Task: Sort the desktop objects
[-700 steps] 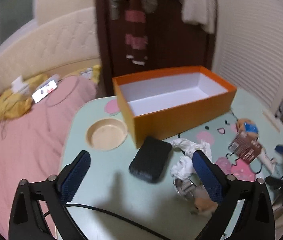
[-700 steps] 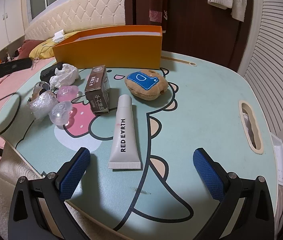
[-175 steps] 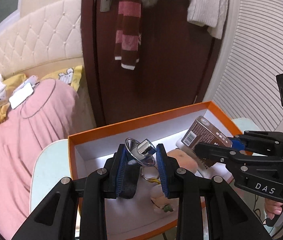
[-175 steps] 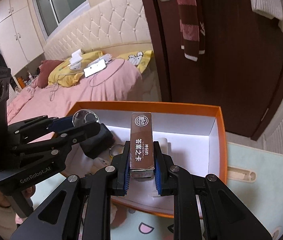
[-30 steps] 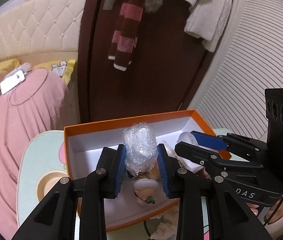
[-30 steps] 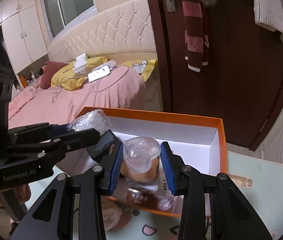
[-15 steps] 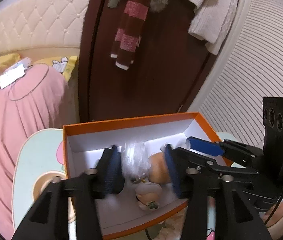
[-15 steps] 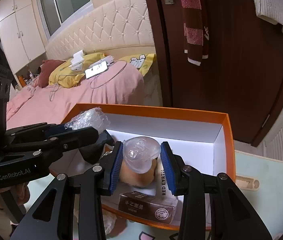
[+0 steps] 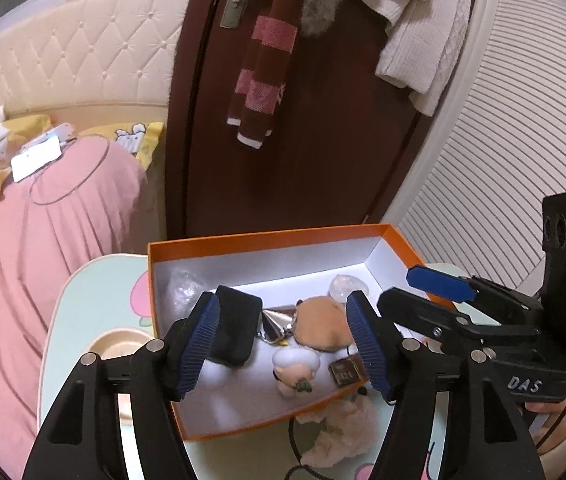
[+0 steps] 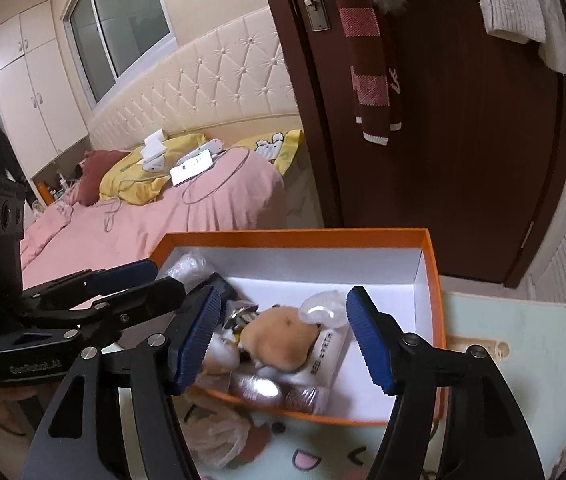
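Both tongs hover over the orange box [image 9: 243,428] on the bench [image 9: 83,304]. The left tongs [image 9: 279,340] and right tongs [image 10: 281,340] have just been opening; each now stands spread, with nothing between its pads.

The crinkled clear wrap [image 9: 181,290] lies in the box's far left corner. The clear bauble [image 10: 321,312] rests against the brown plush [image 10: 279,338], alongside a black pouch [image 9: 235,330], a small figurine [image 9: 293,372] and a white tube [image 10: 325,354].

A crumpled tissue [image 9: 343,436] lies outside on the bench, touching the box's near wall: sorting judged unfinished.

Risks: the bauble sits high on the heap and could roll. The tongs are close together, so a careless withdrawal could knock them or nudge the box wall.
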`<state>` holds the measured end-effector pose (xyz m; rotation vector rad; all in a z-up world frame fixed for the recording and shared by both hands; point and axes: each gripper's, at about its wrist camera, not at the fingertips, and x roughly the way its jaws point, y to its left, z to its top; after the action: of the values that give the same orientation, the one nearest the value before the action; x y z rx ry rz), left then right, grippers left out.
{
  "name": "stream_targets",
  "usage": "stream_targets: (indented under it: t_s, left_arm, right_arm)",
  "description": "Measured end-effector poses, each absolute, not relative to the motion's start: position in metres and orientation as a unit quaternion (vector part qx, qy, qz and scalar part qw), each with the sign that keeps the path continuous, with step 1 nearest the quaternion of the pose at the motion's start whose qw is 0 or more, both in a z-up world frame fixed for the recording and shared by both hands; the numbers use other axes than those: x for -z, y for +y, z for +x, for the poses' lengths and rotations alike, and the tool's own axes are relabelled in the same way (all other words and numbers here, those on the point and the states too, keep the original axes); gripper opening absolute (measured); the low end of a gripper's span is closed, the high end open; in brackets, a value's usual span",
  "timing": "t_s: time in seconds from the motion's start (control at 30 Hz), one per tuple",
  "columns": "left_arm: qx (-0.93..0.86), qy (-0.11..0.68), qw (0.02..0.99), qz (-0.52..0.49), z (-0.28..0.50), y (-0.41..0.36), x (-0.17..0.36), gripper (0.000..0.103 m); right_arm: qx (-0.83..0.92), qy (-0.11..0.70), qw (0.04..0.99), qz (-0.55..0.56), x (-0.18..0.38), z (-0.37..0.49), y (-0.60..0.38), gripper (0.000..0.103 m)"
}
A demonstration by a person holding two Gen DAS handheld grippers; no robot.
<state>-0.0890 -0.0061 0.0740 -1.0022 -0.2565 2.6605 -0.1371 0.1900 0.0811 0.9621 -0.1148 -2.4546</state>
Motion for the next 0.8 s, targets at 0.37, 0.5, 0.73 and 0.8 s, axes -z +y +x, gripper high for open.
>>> stream_targets:
  t_s: [0.37, 0.5, 0.73, 0.8]
  left_arm:
    - [-0.923, -0.067, 0.145, -0.349, -0.042, -0.001, -0.077, 0.069]
    - [-0.919, -0.061, 0.143, -0.363, -0.021, 0.004, -0.067, 0.071]
    - [-0.91, -0.052, 0.133, -0.39, 0.023, 0.015, -0.04, 0.072]
    - [-0.909, -0.048, 0.125, -0.394, 0.03, 0.016, -0.035, 0.072]
  right_arm:
    - [0.904, -0.024, 0.252, 0.345, -0.091, -0.086, 0.191, 0.067]
    - [0.897, -0.009, 0.242, 0.37, -0.078, -0.064, 0.194, 0.067]
    - [0.886, -0.01, 0.206, 0.416, -0.046, -0.028, 0.206, 0.067]
    - [0.884, -0.003, 0.197, 0.424, -0.038, -0.017, 0.209, 0.067]
